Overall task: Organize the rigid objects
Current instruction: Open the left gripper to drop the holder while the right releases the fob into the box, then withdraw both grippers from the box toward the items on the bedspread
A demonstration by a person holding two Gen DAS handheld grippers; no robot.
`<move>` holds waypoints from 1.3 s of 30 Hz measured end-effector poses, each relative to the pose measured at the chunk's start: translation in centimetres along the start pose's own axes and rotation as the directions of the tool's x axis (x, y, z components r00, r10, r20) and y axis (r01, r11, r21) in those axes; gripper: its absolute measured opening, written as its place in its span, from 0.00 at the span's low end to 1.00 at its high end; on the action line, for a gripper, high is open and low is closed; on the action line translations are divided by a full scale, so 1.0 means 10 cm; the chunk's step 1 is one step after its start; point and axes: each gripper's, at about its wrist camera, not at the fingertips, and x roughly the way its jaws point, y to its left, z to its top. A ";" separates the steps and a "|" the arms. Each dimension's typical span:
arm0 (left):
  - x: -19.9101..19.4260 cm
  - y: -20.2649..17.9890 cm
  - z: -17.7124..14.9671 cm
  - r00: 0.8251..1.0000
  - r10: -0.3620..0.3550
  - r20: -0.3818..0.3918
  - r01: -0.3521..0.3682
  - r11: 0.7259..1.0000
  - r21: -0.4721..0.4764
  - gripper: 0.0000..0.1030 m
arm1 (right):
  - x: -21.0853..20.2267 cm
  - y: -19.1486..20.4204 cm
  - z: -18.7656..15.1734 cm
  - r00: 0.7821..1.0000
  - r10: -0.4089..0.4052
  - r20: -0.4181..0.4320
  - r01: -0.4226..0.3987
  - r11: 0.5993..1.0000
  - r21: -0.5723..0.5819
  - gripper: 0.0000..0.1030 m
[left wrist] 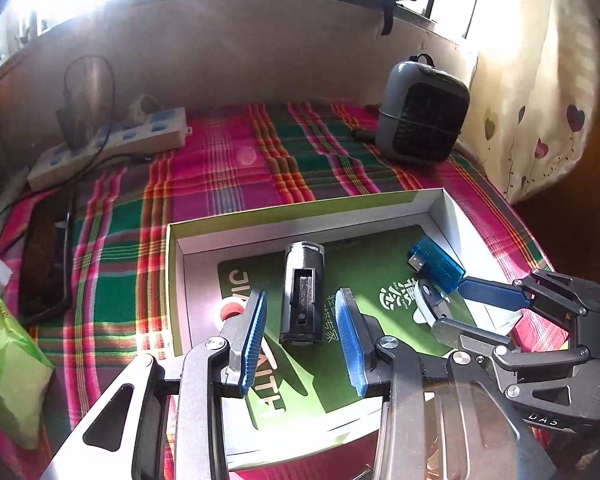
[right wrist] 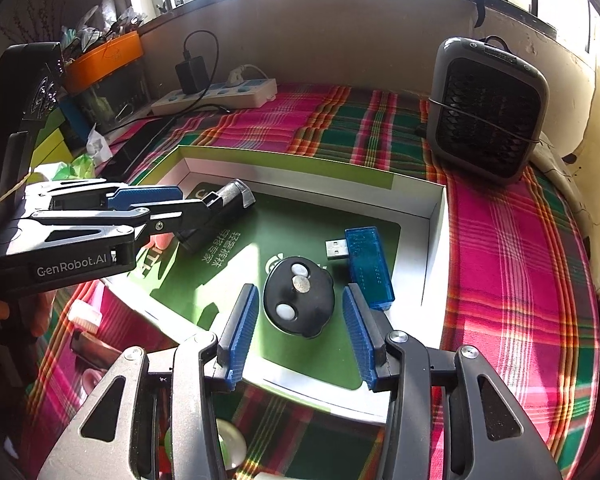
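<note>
A shallow white box [left wrist: 300, 222] with a green liner lies on the plaid cloth. In it a black cylindrical object [left wrist: 304, 268] lies lengthwise between the blue pads of my left gripper [left wrist: 300, 295], with a gap on both sides. A black oval remote [right wrist: 300, 300] with pale buttons rests between the pads of my right gripper [right wrist: 300, 288], also untouched. A blue translucent USB stick [right wrist: 368, 268] lies just right of the remote. The right wrist view shows the left gripper [right wrist: 196, 202] over the cylinder [right wrist: 224, 208]. The left wrist view shows the right gripper [left wrist: 448, 304] at the remote [left wrist: 426, 294].
A grey fan heater [right wrist: 488, 108] stands at the back right. A white power strip [right wrist: 216, 94] with a plugged charger lies along the back wall. A dark flat tray [left wrist: 44, 256] and a green packet [left wrist: 8, 356] sit left of the box. Small items [right wrist: 86, 314] lie near the box's front corner.
</note>
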 end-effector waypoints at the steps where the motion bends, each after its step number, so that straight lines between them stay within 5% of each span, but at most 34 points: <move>1: -0.04 0.00 -0.02 1.000 0.002 0.004 -0.002 1.000 0.000 0.34 | -0.02 0.00 -0.01 1.000 0.000 0.003 0.000 1.000 0.001 0.44; 27: -0.79 0.33 -0.77 0.997 0.011 0.076 0.000 0.988 -0.153 0.36 | -0.67 -0.14 -0.41 0.994 -0.038 0.103 0.028 0.995 0.095 0.49; 39: -0.81 0.36 -1.15 0.999 -0.034 0.041 0.042 0.977 -0.207 0.36 | -0.72 -0.10 -0.78 0.997 -0.038 0.067 0.029 0.991 0.130 0.50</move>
